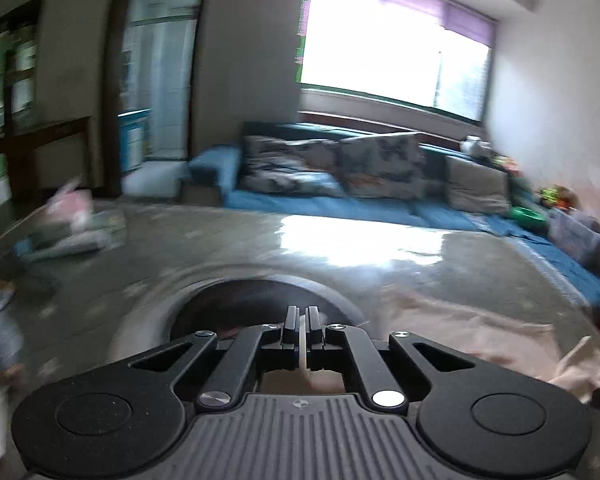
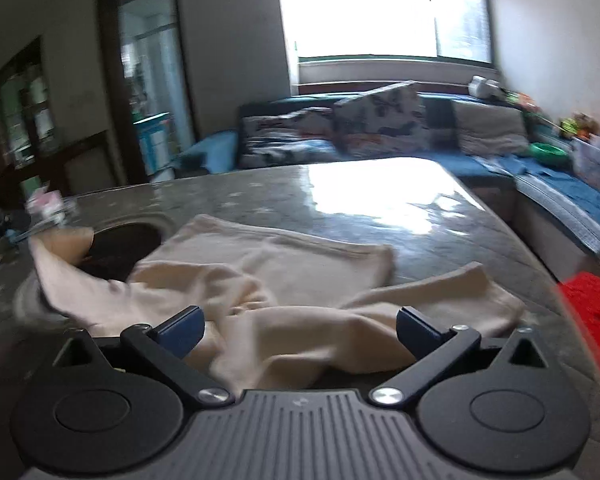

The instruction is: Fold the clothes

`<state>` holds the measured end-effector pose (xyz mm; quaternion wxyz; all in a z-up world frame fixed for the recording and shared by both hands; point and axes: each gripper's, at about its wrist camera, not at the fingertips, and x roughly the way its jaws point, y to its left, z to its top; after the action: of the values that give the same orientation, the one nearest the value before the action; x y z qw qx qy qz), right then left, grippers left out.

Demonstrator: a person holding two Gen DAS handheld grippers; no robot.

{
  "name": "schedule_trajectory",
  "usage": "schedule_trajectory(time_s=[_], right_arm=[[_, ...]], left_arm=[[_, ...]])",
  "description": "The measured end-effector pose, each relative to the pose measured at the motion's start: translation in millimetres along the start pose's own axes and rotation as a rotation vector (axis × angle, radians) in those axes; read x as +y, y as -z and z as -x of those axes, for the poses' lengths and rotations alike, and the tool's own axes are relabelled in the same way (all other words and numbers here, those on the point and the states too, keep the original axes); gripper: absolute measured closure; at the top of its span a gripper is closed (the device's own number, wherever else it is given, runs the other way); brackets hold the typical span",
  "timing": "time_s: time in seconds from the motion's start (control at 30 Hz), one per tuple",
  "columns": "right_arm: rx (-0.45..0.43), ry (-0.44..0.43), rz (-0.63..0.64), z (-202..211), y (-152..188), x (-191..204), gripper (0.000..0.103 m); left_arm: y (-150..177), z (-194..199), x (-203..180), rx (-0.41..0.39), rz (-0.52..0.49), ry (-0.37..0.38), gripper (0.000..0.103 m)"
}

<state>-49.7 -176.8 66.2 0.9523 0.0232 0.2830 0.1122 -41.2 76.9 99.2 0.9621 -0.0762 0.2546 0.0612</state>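
Observation:
A cream-coloured garment (image 2: 284,276) lies crumpled on a grey stone table (image 2: 380,196). My right gripper (image 2: 298,330) is open, its blue-padded fingers (image 2: 182,330) spread over the near edge of the garment, holding nothing. My left gripper (image 1: 302,328) is shut on a thin fold of the cream garment (image 1: 460,328), which spreads to its right on the table. In the right wrist view one corner of the garment (image 2: 60,248) is lifted at far left, above a round dark recess (image 2: 128,248); what holds it is blurred.
The table has a round dark recess (image 1: 260,300) right ahead of the left gripper. A blurred pile of clothes (image 1: 72,224) lies at the table's far left. A blue sofa with cushions (image 1: 340,176) stands behind. A red object (image 2: 596,312) sits at the right edge.

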Motion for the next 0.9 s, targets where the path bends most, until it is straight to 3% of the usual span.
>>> schedule_trajectory(time_s=[0.13,0.23,0.27,0.33,0.37,0.4,0.5,0.67,0.9], right_arm=[[-0.003,-0.074,0.007,-3,-1,14,0.0],[0.019,-0.062,-0.005,-8,1,19,0.0],[0.026,-0.057,-0.009,-9,1,20,0.0],[0.039,-0.063,-0.006,-11,3,23,0.0],[0.043,-0.072,0.004,-10,4,24,0.0],[0.045,-0.079,0.023,-9,4,27,0.0],[0.059,-0.079,0.072,-7,5,33,0.0],[0.09,-0.057,0.066,-7,8,28,0.001],[0.08,0.055,-0.059,-1,4,-17,0.011]], left_arm=[[24,10,35,0.053,0.044,-0.052,0.1],[35,12,38,0.081,0.033,-0.048,0.095],[36,13,35,0.078,0.025,-0.038,0.086],[38,16,28,0.068,0.008,-0.014,0.059],[40,18,24,0.053,-0.003,0.0,0.038],[41,20,19,0.037,-0.016,0.015,0.033],[47,29,-7,-0.008,-0.121,0.085,0.027],[65,26,-58,-0.011,-0.314,0.19,0.027],[82,0,-102,0.023,-0.462,0.292,0.037]])
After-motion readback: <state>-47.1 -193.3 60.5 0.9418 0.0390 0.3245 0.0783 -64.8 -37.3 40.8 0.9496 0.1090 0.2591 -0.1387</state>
